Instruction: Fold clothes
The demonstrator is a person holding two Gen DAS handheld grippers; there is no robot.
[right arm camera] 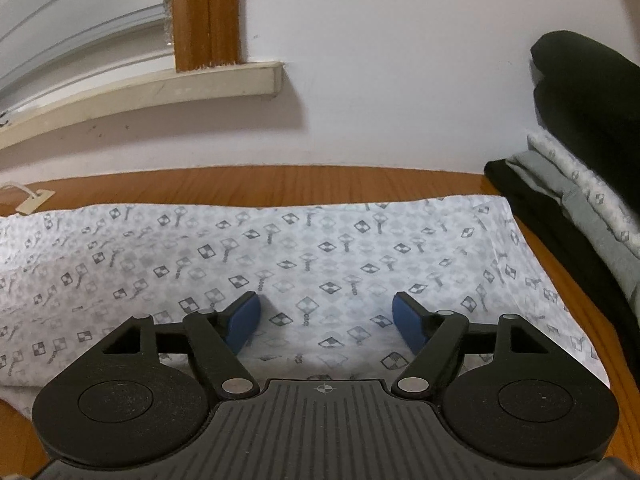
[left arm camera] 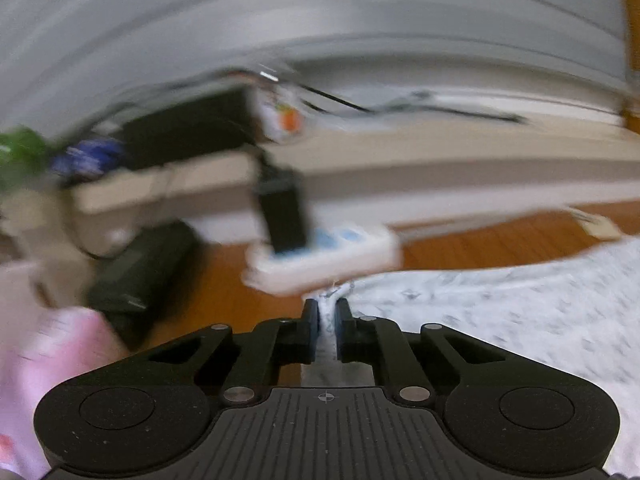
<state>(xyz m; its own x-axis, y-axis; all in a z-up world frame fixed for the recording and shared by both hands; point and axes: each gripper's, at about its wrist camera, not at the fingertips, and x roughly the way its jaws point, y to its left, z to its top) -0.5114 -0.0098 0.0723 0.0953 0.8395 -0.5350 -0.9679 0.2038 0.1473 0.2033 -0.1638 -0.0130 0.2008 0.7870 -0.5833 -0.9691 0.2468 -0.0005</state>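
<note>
Jaws: left gripper clamped on patterned cloth | right gripper apart, angled down above it

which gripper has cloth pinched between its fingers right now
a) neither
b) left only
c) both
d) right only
b: the left gripper has its fingers closed on an edge of the patterned white cloth, while the right gripper hangs open above the cloth with nothing between its fingers.

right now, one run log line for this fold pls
task: fold clothes | left gripper: shut on patterned garment edge | right gripper: open over garment, holding nothing | folded stack: right of garment | floor: wood
</note>
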